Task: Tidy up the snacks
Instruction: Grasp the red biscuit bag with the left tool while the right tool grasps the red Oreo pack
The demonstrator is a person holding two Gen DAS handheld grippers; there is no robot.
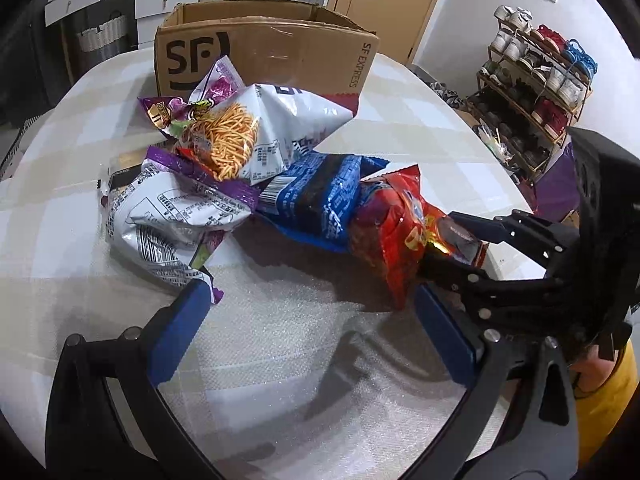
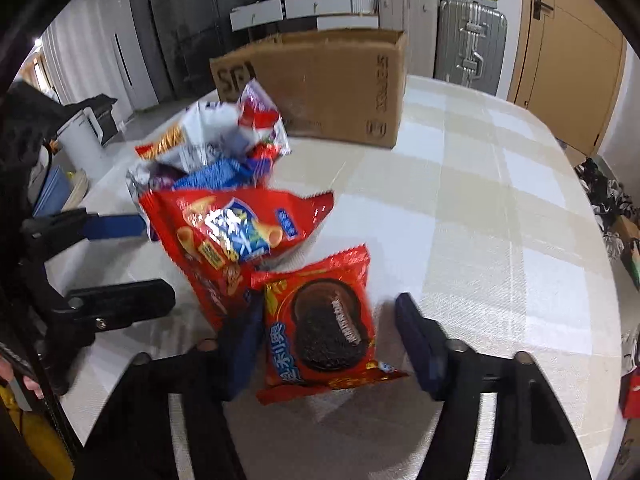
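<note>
The right gripper (image 2: 326, 340) brackets the red cookie packet (image 2: 320, 320), just beside the red chip bag (image 2: 228, 236); its pads seem not yet pressing. The left gripper (image 1: 312, 320) is spread, empty. Squeezing gently should avoid crushing

A cardboard box (image 1: 264, 54) stands near the far edge of the tabletop (image 1: 420, 148). Just before it a heap of snack bags (image 1: 224, 168) lies in the middle. At the heap's near right end one bag (image 2: 228, 236) leans over a small cookie packet (image 2: 324, 320), nearest the front edge.
</note>
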